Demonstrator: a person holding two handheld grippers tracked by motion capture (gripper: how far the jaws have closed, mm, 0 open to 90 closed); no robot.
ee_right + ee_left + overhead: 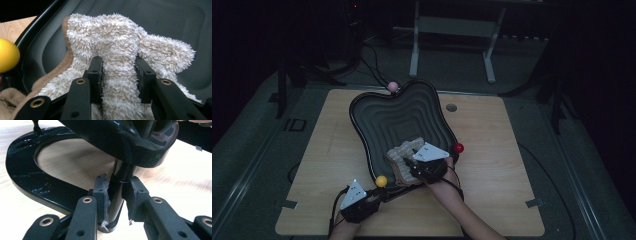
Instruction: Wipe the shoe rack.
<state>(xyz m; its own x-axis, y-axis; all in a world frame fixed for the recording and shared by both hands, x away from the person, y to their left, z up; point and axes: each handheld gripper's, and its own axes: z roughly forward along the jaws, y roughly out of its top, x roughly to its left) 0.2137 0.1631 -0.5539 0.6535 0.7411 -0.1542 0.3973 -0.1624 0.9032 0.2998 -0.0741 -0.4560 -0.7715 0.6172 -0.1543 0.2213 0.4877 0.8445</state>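
A black ribbed tray (pixel 387 112) stands on a wooden table (pixel 492 165), with pink (pixel 392 86), red (pixel 458 148) and yellow (pixel 381 181) balls at its rim. A fluffy beige cloth (pixel 400 160) lies in the tray's near end. My right gripper (pixel 413 162) is shut on a fold of this cloth (pixel 117 37), its jaws pressing both sides (pixel 118 72). The yellow ball (pixel 7 55) sits to its left. My left gripper (pixel 374 196) is shut on the black post (pixel 120 180) under the tray (pixel 130 140), its pads clamped on it (pixel 118 195).
A glossy black base ring (pixel 30 182) lies flat on the wood below the tray. A small round grommet (pixel 451 107) is set in the table behind the tray. Beyond the table stand a metal frame (pixel 452 45) and cables on a dark floor.
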